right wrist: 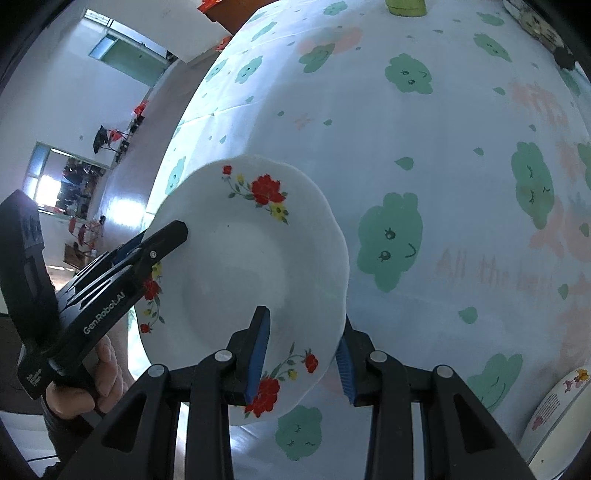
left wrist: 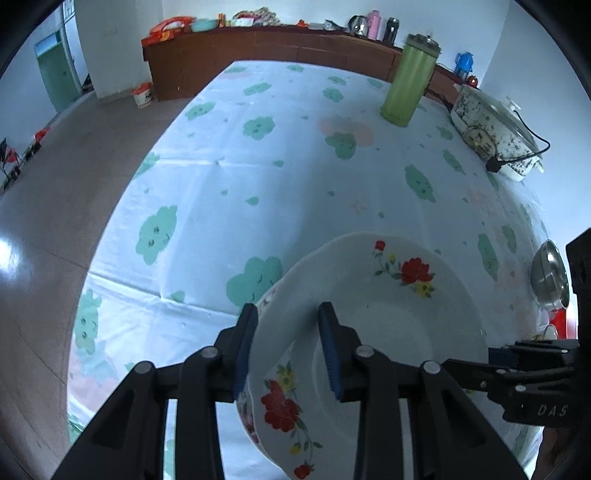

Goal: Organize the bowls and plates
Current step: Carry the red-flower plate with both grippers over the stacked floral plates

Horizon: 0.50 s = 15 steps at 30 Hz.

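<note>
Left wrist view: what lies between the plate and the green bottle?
Only bare tablecloth with cloud print lies between the plate and the green bottle, as the left wrist view shows.

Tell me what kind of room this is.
Probably a home dining room or kitchen: a table under a cloud-print tablecloth, a speckled electric cooking pot with its cord on it, and a long brown sideboard carrying thermos flasks and a kettle.
</note>
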Each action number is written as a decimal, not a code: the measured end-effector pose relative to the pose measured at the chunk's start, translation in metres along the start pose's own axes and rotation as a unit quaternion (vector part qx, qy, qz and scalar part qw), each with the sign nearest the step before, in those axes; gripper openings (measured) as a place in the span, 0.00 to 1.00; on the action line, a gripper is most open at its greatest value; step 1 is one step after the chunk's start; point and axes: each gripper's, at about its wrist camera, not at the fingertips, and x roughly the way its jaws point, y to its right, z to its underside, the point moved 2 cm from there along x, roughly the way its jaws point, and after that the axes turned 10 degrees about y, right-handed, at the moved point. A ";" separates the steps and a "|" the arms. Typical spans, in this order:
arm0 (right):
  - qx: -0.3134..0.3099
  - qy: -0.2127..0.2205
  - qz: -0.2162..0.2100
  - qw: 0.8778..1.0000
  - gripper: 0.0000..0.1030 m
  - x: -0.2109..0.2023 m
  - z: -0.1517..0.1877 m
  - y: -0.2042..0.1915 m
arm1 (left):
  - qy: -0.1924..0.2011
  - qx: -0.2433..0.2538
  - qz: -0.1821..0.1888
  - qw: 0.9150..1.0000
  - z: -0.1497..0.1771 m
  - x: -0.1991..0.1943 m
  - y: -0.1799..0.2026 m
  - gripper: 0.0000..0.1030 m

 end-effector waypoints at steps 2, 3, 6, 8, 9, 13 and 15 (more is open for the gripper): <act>0.007 0.007 -0.007 1.000 0.36 -0.006 -0.002 0.001 | 0.008 0.007 -0.004 1.000 -0.003 -0.005 0.003 0.33; 0.007 0.013 -0.009 1.000 0.36 -0.010 -0.003 0.000 | 0.009 0.006 -0.003 1.000 -0.005 -0.006 0.003 0.33; -0.002 0.025 -0.013 1.000 0.36 -0.022 -0.008 -0.005 | 0.010 0.003 -0.006 1.000 -0.006 -0.007 0.002 0.33; -0.010 0.028 -0.012 0.999 0.36 -0.025 -0.008 -0.009 | 0.007 0.002 -0.009 1.000 -0.005 -0.005 0.001 0.33; -0.013 0.027 -0.011 0.999 0.36 -0.025 -0.008 -0.010 | 0.005 0.001 -0.011 1.000 -0.004 -0.004 -0.001 0.33; -0.011 0.009 -0.015 1.000 0.36 -0.010 0.000 -0.011 | 0.000 -0.004 -0.021 1.000 0.001 -0.002 -0.008 0.34; -0.015 0.007 -0.019 1.000 0.36 -0.007 0.004 -0.014 | -0.001 -0.005 -0.028 1.000 0.002 -0.001 -0.010 0.33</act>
